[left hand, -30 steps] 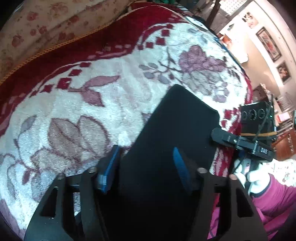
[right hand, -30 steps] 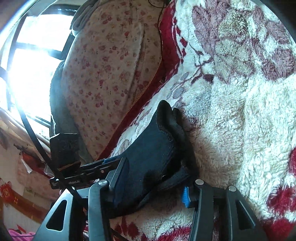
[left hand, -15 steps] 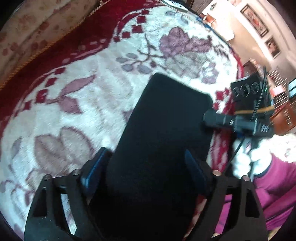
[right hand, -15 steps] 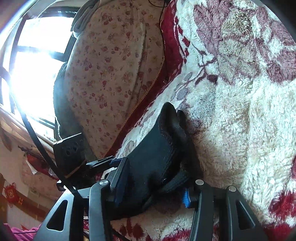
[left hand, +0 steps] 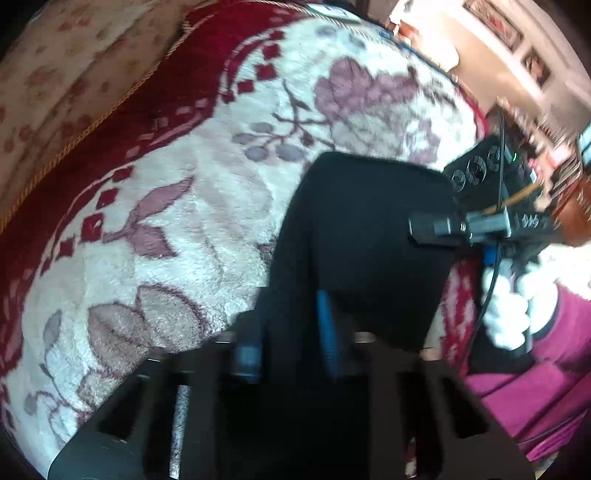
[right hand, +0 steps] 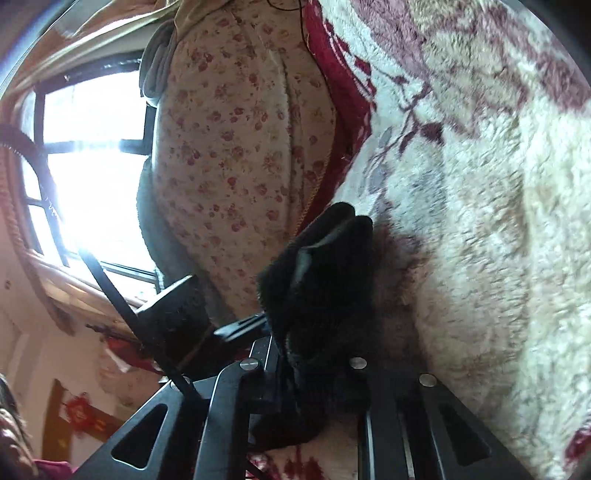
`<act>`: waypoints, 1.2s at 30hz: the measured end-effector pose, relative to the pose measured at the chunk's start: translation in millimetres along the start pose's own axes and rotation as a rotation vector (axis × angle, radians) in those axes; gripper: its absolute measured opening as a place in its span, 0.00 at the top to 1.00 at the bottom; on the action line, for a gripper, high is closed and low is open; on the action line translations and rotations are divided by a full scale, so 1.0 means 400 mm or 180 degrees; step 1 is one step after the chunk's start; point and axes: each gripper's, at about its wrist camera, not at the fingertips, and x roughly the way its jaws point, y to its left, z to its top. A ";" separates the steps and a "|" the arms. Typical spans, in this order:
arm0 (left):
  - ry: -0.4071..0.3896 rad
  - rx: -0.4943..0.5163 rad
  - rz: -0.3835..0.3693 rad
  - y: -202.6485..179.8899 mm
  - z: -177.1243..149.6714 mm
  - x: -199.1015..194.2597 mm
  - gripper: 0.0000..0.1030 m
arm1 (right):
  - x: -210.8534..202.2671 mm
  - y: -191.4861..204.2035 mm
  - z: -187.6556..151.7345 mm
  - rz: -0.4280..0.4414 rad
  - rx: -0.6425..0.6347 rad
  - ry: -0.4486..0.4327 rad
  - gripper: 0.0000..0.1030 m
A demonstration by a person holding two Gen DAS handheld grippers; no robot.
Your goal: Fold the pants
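Observation:
The black pants (left hand: pixel 365 236) lie as a folded rectangle on a cream and red floral blanket (left hand: pixel 177 206). My left gripper (left hand: pixel 288 332) is shut on the near edge of the pants, its blue pads pressed into the cloth. In the left wrist view my right gripper (left hand: pixel 424 229) reaches onto the pants' right edge. In the right wrist view my right gripper (right hand: pixel 314 365) is shut on a thick bunch of the black pants (right hand: pixel 325 273), lifted a little off the blanket (right hand: pixel 480 221).
A floral-print cushion (right hand: pixel 236 155) stands behind the blanket, with a bright window (right hand: pixel 85 166) beyond it. The person's white-gloved hand (left hand: pixel 506 310) and magenta sleeve (left hand: pixel 546 369) are at the right. Framed pictures (left hand: pixel 495 22) hang on the far wall.
Both grippers have closed on the pants; their jaws stood wide apart in the earlier frames. The left gripper has moved in on the near edge and the right end of the cloth has risen.

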 end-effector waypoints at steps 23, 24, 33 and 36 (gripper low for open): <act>-0.0785 -0.0019 0.0449 -0.025 -0.131 -0.347 0.88 | 0.156 0.333 -0.095 0.0922 -0.0628 0.0676 0.88; -0.0815 -0.0068 0.0484 -0.018 -0.151 -0.361 0.88 | 0.176 0.349 -0.104 0.0930 -0.0668 0.0736 0.88; -0.0921 -0.0660 0.0768 0.068 -0.338 -0.429 0.88 | 0.394 0.386 -0.237 0.0856 -0.0728 0.1406 0.88; -0.0968 -0.1019 0.0873 0.117 -0.429 -0.457 0.88 | 0.465 0.360 -0.283 0.0758 -0.0713 0.1610 0.88</act>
